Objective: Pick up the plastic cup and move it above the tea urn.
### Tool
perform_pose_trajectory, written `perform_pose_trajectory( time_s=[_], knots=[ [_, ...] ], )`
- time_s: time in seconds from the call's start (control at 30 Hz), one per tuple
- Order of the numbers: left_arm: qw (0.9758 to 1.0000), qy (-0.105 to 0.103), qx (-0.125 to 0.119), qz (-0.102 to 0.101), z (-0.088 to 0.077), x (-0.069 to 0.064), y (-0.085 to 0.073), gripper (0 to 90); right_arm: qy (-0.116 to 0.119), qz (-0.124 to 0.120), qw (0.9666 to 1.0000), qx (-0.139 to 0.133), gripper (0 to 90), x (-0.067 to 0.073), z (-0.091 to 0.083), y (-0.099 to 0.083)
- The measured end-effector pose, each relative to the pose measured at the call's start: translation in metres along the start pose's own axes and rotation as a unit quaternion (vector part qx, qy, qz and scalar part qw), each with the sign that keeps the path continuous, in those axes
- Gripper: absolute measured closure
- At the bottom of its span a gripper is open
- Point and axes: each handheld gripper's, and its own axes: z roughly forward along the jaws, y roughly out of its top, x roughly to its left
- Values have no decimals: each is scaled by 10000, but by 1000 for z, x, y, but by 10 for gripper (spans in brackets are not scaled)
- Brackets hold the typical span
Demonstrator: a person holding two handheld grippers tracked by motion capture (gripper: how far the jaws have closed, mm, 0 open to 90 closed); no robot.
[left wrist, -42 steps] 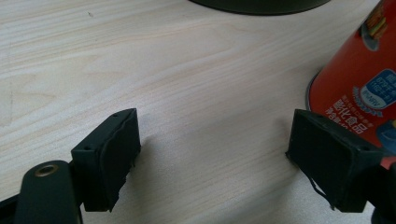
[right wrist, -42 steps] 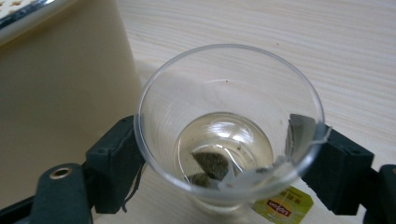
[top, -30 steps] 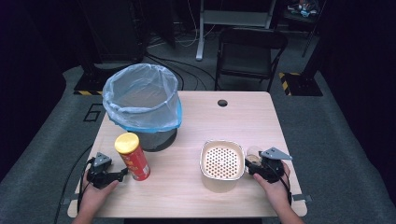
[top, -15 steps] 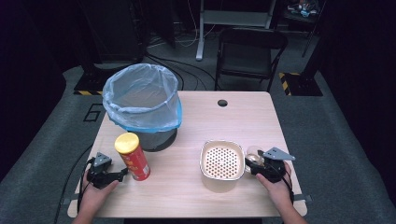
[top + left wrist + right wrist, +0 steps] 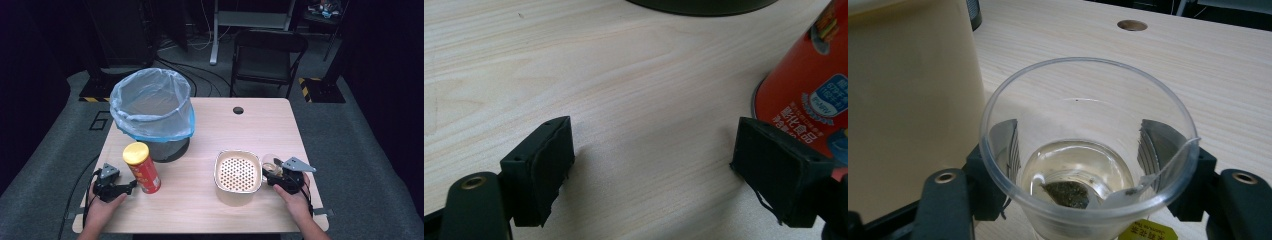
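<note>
A red chip can (image 5: 141, 167) with a yellow lid stands at the table's front left. My left gripper (image 5: 131, 186) rests on the table just left of it, open. In the left gripper view, bare wood lies between the jaws of the left gripper (image 5: 654, 155), and the can (image 5: 814, 85) stands behind the right jaw. At the front right a clear cup (image 5: 270, 164) holds a little liquid and a tea bag (image 5: 1065, 194). My right gripper (image 5: 1080, 145) has just been closing around the cup (image 5: 1083, 100), and its pads lie against the cup's sides.
A cream container (image 5: 238, 172) with a perforated top stands right beside the cup, on its left. A black bin (image 5: 152, 107) lined with a blue bag stands at the back left. A cable hole (image 5: 238, 110) lies near the far edge, with a chair (image 5: 265, 55) behind the table.
The right hand has shifted slightly beside the cream container. The left hand and the can stay where they were.
</note>
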Motion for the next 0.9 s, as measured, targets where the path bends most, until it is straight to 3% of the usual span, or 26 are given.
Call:
perform_pose_trajectory(
  time_s=[0.17,0.3,0.47,0.9],
  knots=[
    [10000,-1,0,0,0,0,0,167,27,3,10000,66,352,-2,-1,2],
    [10000,-1,0,-1,0,0,0,167,67,-177,9997,141,360,-5,-2,5],
    [10000,-6,-18,-10,0,0,0,167,115,-152,9997,154,374,-11,-6,12],
    [10000,21,-83,8,1,1,0,168,157,-581,9981,-93,378,-26,-19,46]
  ],
)
